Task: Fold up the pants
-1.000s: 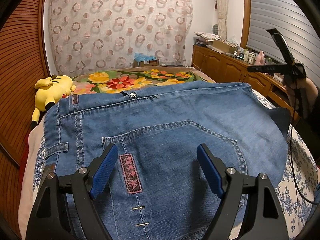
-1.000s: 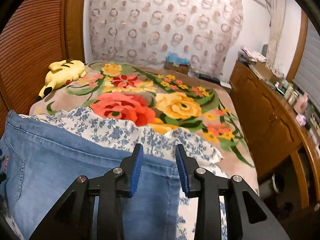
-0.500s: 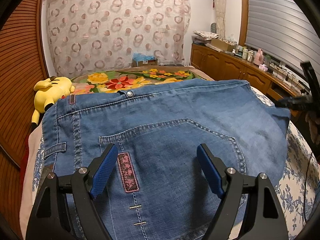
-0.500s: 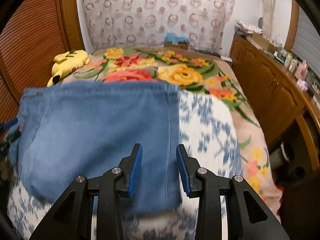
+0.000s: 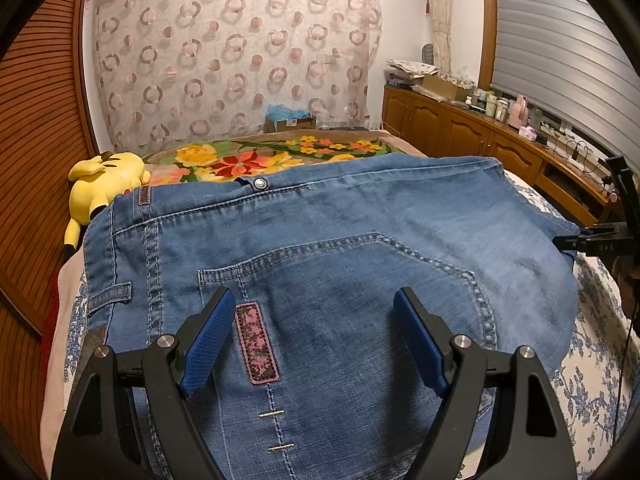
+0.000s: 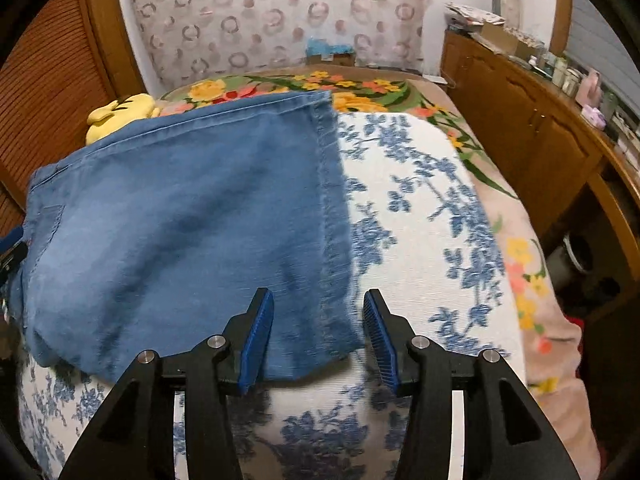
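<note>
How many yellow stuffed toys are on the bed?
1. The yellow stuffed toy lies at the left edge of the bed, beyond the jeans, beside the wooden wall. The jeans partly hide it in the right wrist view, and could hide others.

From my left camera the pants [image 5: 320, 264] lay folded on the bedspread [image 5: 592, 344], waistband to the left. A plush toy [image 5: 106, 176] sat behind their left corner; cabinets [image 5: 472, 136] ran along the bed's right side, a curtain [image 5: 236, 68] behind.
</note>
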A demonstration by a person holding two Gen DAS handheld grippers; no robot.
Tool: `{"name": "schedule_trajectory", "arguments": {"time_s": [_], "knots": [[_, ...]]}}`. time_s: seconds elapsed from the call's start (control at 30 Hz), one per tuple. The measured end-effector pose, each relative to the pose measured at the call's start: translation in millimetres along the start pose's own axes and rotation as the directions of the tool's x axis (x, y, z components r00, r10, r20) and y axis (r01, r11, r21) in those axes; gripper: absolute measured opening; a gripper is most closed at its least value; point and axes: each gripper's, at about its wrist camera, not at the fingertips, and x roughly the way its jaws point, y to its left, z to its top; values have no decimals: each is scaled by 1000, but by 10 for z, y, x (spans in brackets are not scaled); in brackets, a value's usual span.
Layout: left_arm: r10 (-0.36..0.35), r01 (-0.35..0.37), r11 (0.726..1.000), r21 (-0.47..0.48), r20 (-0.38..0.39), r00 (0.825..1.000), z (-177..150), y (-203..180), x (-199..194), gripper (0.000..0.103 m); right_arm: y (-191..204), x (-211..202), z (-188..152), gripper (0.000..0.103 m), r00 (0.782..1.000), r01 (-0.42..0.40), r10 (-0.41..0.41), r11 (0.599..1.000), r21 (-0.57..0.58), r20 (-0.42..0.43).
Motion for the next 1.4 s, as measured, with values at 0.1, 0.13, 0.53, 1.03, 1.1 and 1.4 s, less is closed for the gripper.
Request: {"name": "schedule_trajectory", "arguments": {"time_s": [0.1, 0.13, 0.53, 1.03, 1.1, 1.4], "knots": [[10, -10, 1000, 8, 3, 1000, 0, 15, -2, 82, 66, 31, -35, 49, 1000, 19, -18, 999, -36, 20], [14, -14, 1000, 10, 5, 1000, -2, 30, -5, 82, 57, 31, -48, 49, 999, 16, -15, 999, -30, 29], [87, -87, 995, -50, -3, 996, 64, 341, -295, 82, 23, 98, -213, 49, 994, 4, 1, 999, -38, 110], [284, -299, 934, -198, -102, 953, -581, 1001, -778, 82, 26, 59, -208, 49, 994, 5, -1, 999, -42, 105], [286, -307, 930, -204, -124, 950, -603, 1043, -728, 74, 25, 59, -209, 49, 994, 6, -1, 999, -43, 105], [236, -283, 930, -235, -212, 949, -695, 1124, -516, 64, 26, 60, -210, 49, 994, 6, -1, 999, -43, 105]]}}
